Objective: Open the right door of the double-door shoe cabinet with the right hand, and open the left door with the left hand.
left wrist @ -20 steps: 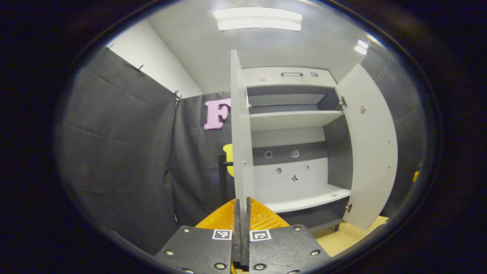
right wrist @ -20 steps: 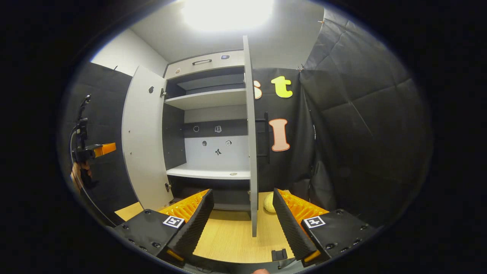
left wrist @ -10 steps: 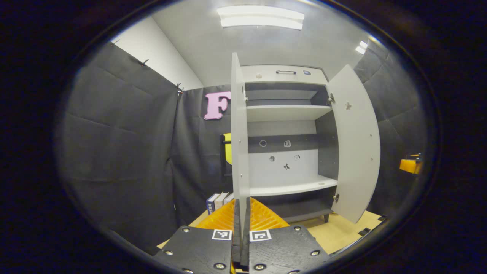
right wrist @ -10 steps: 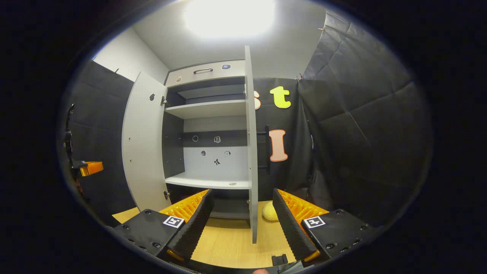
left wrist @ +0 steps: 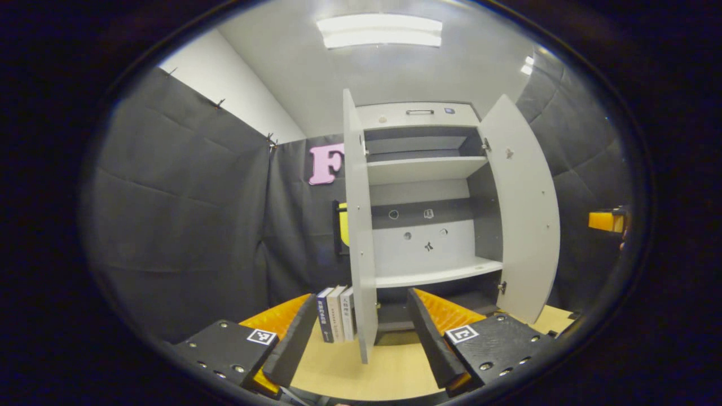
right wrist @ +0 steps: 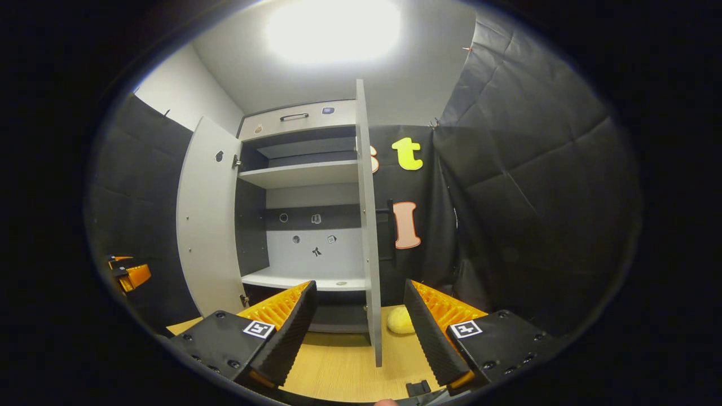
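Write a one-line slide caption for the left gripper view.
Open left gripper facing the edge of the swung-out left door of the shoe cabinet, books beside it.

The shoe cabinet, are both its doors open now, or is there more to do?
Both look done. The left door stands swung out edge-on between the left gripper's spread fingers, untouched. The right door stands wide open too, with the right gripper open around its edge, not pressing. The bare shelves show. Nothing seems left but pulling the grippers away.

Books (left wrist: 335, 313) left of cabinet (left wrist: 420, 197), on table (left wrist: 389, 372).
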